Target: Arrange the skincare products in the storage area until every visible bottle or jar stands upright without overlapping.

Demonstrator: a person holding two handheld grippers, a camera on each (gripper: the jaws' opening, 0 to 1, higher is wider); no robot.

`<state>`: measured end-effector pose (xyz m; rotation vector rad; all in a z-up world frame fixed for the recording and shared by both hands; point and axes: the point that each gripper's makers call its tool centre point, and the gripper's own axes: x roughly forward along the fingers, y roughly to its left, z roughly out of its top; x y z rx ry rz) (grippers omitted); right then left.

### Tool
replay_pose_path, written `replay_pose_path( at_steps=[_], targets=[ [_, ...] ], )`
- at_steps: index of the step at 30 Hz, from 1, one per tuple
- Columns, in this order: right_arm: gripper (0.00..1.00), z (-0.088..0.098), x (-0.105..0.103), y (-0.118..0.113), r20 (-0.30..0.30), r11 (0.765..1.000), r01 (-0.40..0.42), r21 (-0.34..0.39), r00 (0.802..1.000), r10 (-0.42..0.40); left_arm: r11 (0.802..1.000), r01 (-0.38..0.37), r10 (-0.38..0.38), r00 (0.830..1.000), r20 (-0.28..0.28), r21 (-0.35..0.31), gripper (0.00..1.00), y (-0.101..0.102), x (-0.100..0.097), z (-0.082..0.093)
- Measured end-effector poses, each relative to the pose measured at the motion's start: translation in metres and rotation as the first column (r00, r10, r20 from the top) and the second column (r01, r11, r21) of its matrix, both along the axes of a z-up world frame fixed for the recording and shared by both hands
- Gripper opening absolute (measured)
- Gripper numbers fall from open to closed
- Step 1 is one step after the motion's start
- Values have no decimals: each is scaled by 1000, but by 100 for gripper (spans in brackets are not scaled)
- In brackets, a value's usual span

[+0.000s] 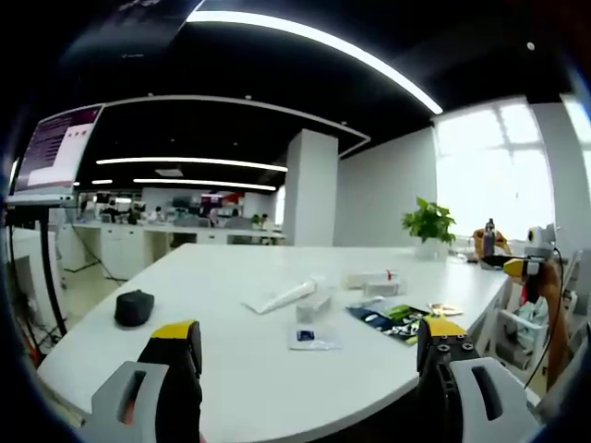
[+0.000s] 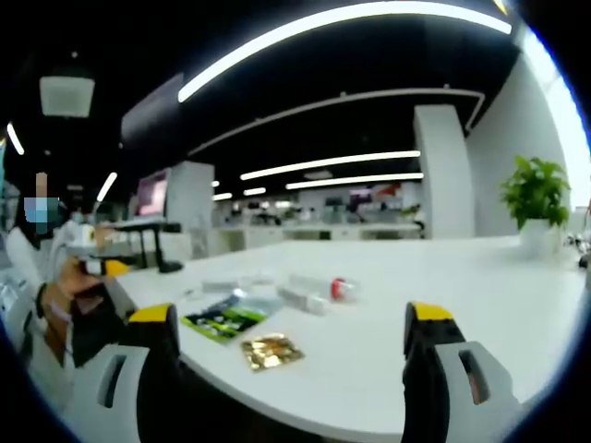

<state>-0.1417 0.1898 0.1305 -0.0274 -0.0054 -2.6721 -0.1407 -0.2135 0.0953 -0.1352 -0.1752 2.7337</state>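
Observation:
Skincare items lie flat in the middle of a white table: a white tube, a small pale box, a clear sachet, a dark green packet and a gold sachet. My left gripper hangs open before the table edge, short of them. From the other side I see the green packet, the gold sachet and a tube with a red cap. My right gripper is open, nothing between its jaws. The right gripper also shows at the table's far end.
A black lump sits on the table's left part. A potted plant stands at the far corner, also seen as the plant. A monitor on a stand rises at left. A person's hand holds the other gripper.

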Motion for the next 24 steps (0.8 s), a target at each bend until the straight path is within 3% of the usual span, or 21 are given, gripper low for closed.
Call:
replay_pose_path(
  at_steps=[24],
  targets=[
    [100, -5, 3, 16, -16, 1000, -13, -15, 1000, 13, 998, 54, -54, 998, 34, 8, 99, 32, -7, -5]
  ],
)
